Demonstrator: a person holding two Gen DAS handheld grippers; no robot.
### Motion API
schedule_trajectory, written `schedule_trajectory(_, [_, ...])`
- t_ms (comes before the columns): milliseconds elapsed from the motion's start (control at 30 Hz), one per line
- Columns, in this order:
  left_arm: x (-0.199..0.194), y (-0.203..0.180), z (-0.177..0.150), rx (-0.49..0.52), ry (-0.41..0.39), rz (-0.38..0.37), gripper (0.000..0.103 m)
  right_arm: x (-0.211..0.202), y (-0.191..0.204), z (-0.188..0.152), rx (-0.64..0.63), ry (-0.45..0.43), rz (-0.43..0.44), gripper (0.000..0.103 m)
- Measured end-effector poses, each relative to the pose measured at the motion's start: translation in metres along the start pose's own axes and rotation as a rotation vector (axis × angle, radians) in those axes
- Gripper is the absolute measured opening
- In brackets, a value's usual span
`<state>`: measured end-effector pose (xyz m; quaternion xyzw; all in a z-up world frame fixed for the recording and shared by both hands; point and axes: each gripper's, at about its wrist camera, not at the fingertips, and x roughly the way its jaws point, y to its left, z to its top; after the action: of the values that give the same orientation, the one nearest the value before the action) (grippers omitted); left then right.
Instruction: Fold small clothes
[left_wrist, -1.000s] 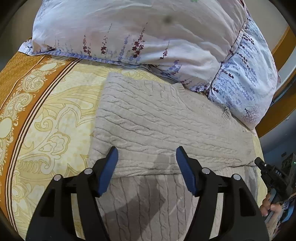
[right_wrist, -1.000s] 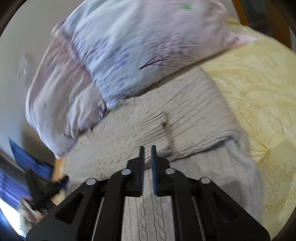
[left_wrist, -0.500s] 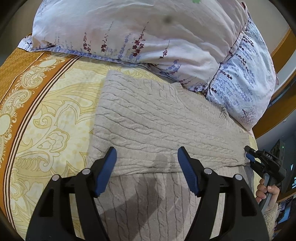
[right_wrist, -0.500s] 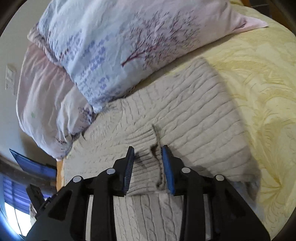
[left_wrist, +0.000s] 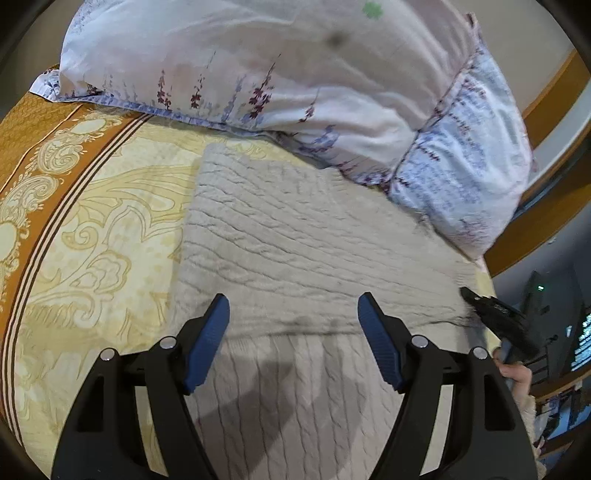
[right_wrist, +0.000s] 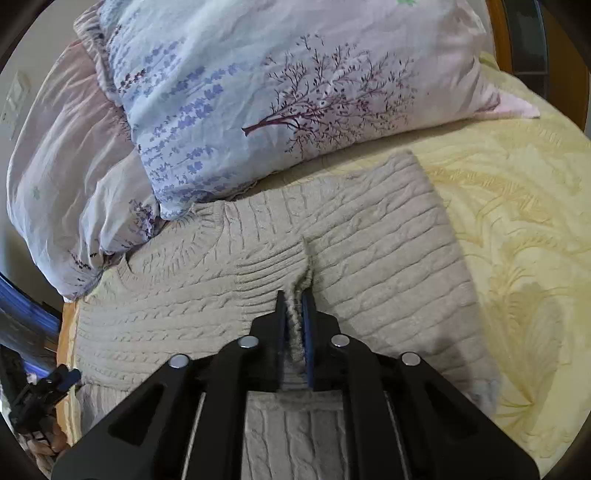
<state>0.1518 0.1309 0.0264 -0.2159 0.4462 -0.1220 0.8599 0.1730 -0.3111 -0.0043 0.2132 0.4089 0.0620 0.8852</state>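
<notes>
- The beige cable-knit sweater (left_wrist: 295, 240) lies folded on the yellow patterned bed (left_wrist: 110, 221), just below the floral pillows (left_wrist: 295, 74).
- Left hand-held gripper (left_wrist: 293, 314) hovers over it, jaws wide and opening, nothing between.
- Right hand-held gripper (right_wrist: 294, 306) pinches a ridge of the sweater's knit.

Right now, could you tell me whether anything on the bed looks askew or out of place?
Only one thing: the right gripper is shut on a pinched ridge of the beige cable-knit sweater, puckering its otherwise flat folded top layer. The floral pillows overlap its far edge. The left gripper hangs open above the sweater.
</notes>
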Motion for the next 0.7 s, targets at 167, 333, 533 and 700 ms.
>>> schedule_trajectory(167, [-0.041,0.009,-0.019,0.052,-0.048,-0.005,0.072,-0.045,-0.021,-0.008,0.022,-0.04,0.078,0.053])
schedule_trajectory(333, [-0.065,0.027,-0.045,0.088,-0.036,0.02,0.071,-0.091,-0.06,-0.037,0.05,-0.037,0.157,0.054])
schedule_trajectory(533, [-0.082,0.042,-0.078,0.079,0.003,-0.015,0.07,-0.117,-0.1,-0.072,0.098,-0.003,0.164,0.054])
schedule_trajectory(700, [-0.085,0.045,-0.1,0.058,0.029,-0.038,0.067,-0.12,-0.11,-0.099,0.116,0.054,0.183,0.053])
